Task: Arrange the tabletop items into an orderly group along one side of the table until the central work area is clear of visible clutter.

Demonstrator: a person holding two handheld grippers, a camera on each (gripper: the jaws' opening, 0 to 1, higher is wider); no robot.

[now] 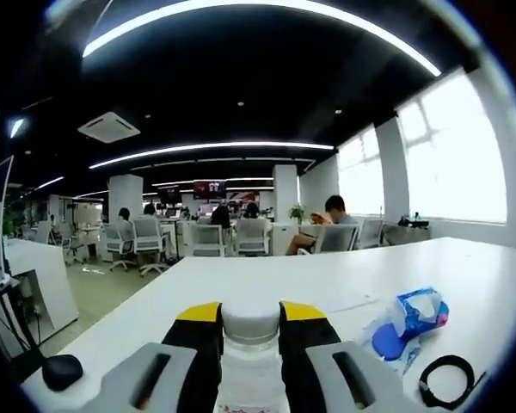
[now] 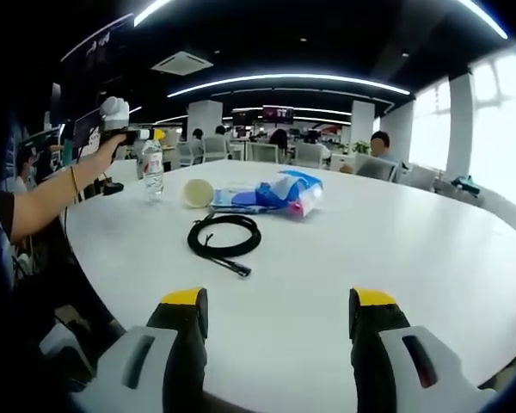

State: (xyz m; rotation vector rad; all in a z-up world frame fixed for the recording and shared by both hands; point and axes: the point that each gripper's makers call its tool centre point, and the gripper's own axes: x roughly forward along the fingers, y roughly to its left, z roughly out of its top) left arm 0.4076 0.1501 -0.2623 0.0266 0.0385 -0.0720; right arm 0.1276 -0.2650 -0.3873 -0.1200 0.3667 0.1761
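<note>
My left gripper (image 1: 251, 311) is shut on the neck of a clear water bottle (image 1: 250, 379) with a white cap. In the right gripper view the same bottle (image 2: 153, 172) is upright at the table's far left, gripped at its top by the left gripper (image 2: 143, 135) in a gloved hand (image 2: 113, 112). A blue wipes pack (image 1: 414, 317) (image 2: 271, 194), a coiled black cable (image 1: 447, 379) (image 2: 224, 234) and a pale round object (image 2: 198, 193) lie on the white table (image 2: 396, 249). My right gripper (image 2: 279, 308) hangs open over the near table edge, holding nothing.
A small black object (image 1: 62, 372) (image 2: 112, 188) sits by the table edge near the bottle. A person's arm (image 2: 43, 202) reaches in from the left. Beyond the table are office chairs, desks and seated people (image 1: 335, 225). Windows (image 1: 456, 163) line the right wall.
</note>
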